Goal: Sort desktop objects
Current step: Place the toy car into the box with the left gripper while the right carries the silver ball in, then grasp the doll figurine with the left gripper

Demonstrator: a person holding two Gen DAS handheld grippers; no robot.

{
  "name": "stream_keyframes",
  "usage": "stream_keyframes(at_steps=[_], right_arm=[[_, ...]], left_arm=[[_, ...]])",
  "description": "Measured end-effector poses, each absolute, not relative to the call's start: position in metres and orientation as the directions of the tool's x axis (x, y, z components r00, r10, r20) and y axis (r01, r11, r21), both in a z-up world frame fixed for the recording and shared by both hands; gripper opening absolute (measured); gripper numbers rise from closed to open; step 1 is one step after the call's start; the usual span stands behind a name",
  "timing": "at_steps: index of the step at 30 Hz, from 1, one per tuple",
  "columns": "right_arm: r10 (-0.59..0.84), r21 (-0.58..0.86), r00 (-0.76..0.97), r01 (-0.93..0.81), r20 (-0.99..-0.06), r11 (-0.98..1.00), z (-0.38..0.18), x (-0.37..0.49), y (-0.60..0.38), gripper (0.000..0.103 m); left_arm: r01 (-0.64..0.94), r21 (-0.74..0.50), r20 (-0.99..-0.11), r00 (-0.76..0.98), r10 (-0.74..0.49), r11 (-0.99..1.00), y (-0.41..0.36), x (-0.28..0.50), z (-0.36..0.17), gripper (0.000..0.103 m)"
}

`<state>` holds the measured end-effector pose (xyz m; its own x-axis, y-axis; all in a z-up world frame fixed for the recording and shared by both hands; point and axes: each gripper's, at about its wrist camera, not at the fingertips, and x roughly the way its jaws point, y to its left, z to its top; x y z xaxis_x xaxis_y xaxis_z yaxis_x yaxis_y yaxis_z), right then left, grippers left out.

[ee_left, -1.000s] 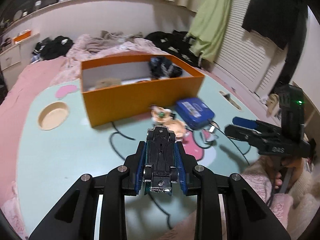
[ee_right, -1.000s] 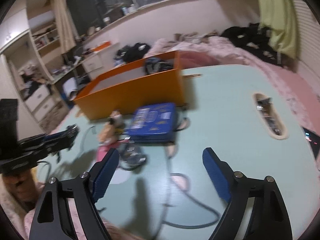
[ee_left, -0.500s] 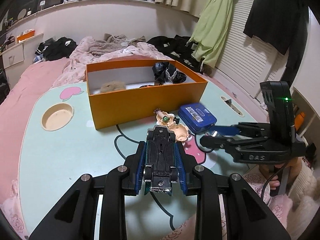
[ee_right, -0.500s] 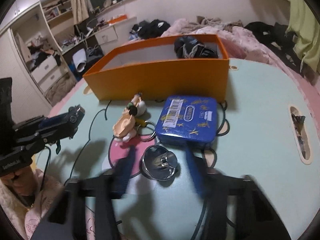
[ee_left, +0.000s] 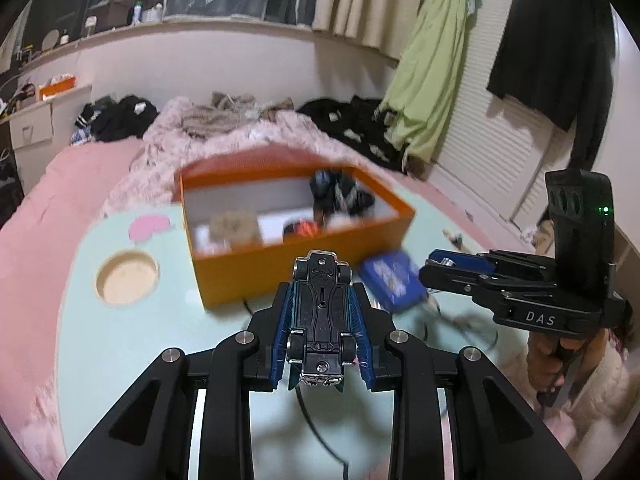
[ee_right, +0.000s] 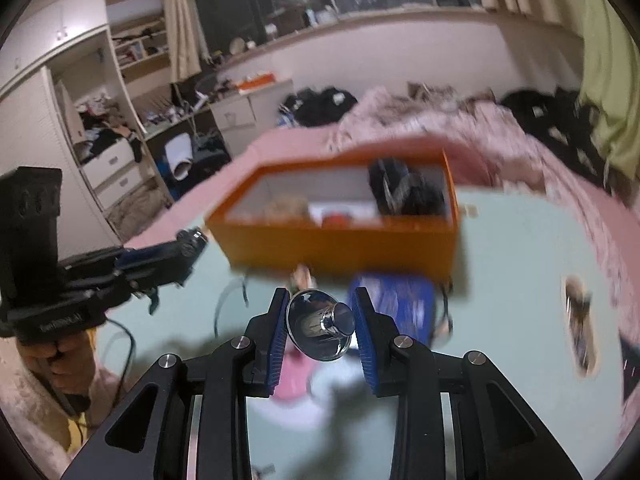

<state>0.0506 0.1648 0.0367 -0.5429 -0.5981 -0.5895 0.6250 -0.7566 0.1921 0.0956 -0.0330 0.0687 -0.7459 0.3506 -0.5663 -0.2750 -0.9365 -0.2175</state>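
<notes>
**Both grippers loaded, heading for the box**

My left gripper [ee_left: 322, 320] is clamped nearly shut on a small black-and-teal die-cast toy car [ee_left: 321, 316], which lies belly-up between the blue pads with its nose pointing away from me. I hold it by its flanks so the narrow body cannot roll out. My right gripper [ee_right: 321, 322] has just been closing, and its pads now press on the rim of a shiny chrome funnel-shaped metal cup [ee_right: 320, 324]; gripping across the rim leaves the stubby spout sticking out toward the camera.

Both pieces are up off the pale mint-green table [ee_left: 132, 344] and in front of the open orange cardboard box [ee_left: 288, 236], which already holds a dark bundle of fabric and a few blurred items. I judge that is where these two belong.

A blue rectangular tin [ee_left: 390, 280] lies flat on the table just beside the box's near wall, not yet sorted.
</notes>
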Motion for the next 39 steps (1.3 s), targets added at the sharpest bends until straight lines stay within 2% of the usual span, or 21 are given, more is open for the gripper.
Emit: stream_keyframes(at_steps=[7,11,12,13,14,15,21,27,29,31,39], right_arm=[[-0.591,0.15,-0.583,0.63,-0.558,-0.762,0.061,0.002,0.129,0.031],[-0.563,0.132,-0.587,0.615,-0.582,-0.778,0.052,-0.019,0.114,0.032],[-0.55,0.124,-0.591,0.607,-0.591,-0.785,0.048,-0.022,0.112,0.035],[-0.541,0.121,-0.59,0.601,-0.6,-0.79,0.042,-0.025,0.111,0.046],[-0.538,0.123,-0.589,0.598,-0.603,-0.792,0.039,-0.026,0.112,0.057],[-0.536,0.126,-0.59,0.593,-0.604,-0.795,0.036,-0.026,0.113,0.061],[-0.541,0.13,-0.604,0.589,-0.585,-0.798,0.035,-0.017,0.121,0.067],[-0.517,0.08,-0.649,0.578,-0.558,-0.812,0.042,0.016,0.14,0.081],[-0.496,0.058,-0.659,0.568,-0.565,-0.821,0.038,0.029,0.148,0.086],[-0.471,0.052,-0.66,0.549,-0.585,-0.834,0.032,0.041,0.158,0.088],[-0.386,0.107,-0.594,0.45,-0.706,-0.887,-0.012,0.063,0.198,0.088]], left_arm=[[-0.191,-0.177,-0.536,-0.804,0.257,-0.966,-0.041,0.048,0.091,0.03],[-0.155,-0.188,-0.545,-0.805,0.234,-0.97,-0.047,0.02,0.084,0.03],[-0.151,-0.196,-0.558,-0.795,0.237,-0.969,-0.049,0.015,0.079,0.034],[-0.137,-0.212,-0.583,-0.777,0.238,-0.968,-0.051,0.009,0.073,0.05],[-0.111,-0.233,-0.607,-0.76,0.234,-0.966,-0.054,0.002,0.066,0.059],[-0.097,-0.248,-0.61,-0.757,0.233,-0.964,-0.056,0.001,0.062,0.069],[-0.114,-0.238,-0.585,-0.776,0.236,-0.964,-0.055,0.012,0.058,0.071],[-0.165,-0.234,-0.544,-0.795,0.269,-0.958,-0.048,0.038,0.074,0.073],[-0.179,-0.218,-0.561,-0.782,0.273,-0.959,-0.044,0.047,0.074,0.078],[-0.196,-0.199,-0.59,-0.758,0.277,-0.96,-0.035,0.059,0.069,0.078],[-0.2,-0.108,-0.767,-0.606,0.21,-0.974,-0.003,0.08,0.012,0.078]])
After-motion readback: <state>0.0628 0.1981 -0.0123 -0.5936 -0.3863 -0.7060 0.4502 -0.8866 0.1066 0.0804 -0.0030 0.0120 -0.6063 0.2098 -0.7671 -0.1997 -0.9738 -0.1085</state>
